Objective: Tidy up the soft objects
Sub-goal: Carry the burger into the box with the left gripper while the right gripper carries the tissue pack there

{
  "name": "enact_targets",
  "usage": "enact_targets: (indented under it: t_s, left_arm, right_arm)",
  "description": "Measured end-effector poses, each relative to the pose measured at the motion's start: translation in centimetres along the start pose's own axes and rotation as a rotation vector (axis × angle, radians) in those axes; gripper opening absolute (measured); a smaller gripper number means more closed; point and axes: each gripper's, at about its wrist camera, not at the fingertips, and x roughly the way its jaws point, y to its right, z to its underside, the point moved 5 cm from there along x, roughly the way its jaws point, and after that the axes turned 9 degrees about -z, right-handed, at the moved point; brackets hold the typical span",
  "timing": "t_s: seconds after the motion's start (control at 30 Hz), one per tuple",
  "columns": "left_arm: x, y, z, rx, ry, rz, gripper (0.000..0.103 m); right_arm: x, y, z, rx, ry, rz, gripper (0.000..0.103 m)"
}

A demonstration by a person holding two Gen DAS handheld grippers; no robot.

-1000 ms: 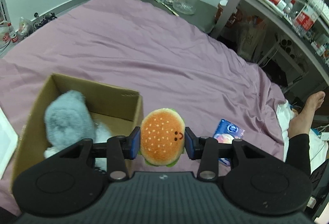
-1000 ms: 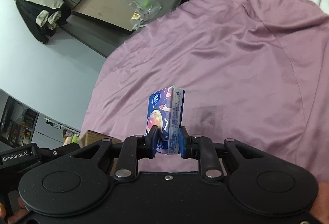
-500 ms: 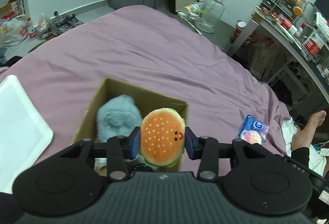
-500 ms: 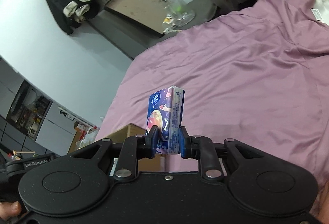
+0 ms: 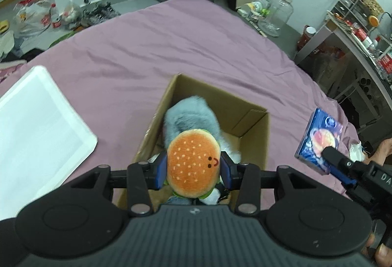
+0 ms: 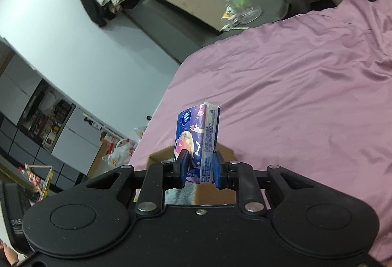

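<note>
Burger plush (image 5: pixel 192 162) sits clamped between the blue pads of the left hand-held gripper (image 5: pixel 193 166), held in the air directly over the open cardboard box (image 5: pixel 254 137) that stands on the purple bed (image 5: pixel 171 46). Inside the box a grey furry toy (image 5: pixel 191 115) already fills much of the floor, lying right under the burger. The right hand-held gripper (image 6: pixel 199 169) is closed on a blue tissue pack (image 6: pixel 197 142), gripped near its lower end and standing upright; in the left view that pack hangs just beyond the box's right wall. A white tray (image 5: pixel 36 125) lies on the bed well to the left of the box. The step in hand looks like depositing: the burger seems ready to be lowered past the rim and let go, ideally into the free corner beside the grey toy. The tissue pack would then need carrying inward over the box.
</note>
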Motion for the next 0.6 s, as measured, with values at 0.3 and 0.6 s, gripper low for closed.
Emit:
enact_targets:
  t_s: [0.3, 0.6]
  left_arm:
    - [0.5, -1.7, 0.3, -0.013, -0.022, -0.030, 0.048]
    - [-0.3, -2.8, -0.5, -0.033, -0.014, -0.007, 0.056]
  right_arm:
    - [2.5, -3.0, 1.2, -0.056, -0.060, 0.011, 0.021]
    - [4.8, -4.3, 1.8, -0.058, -0.083, 0.039, 0.023]
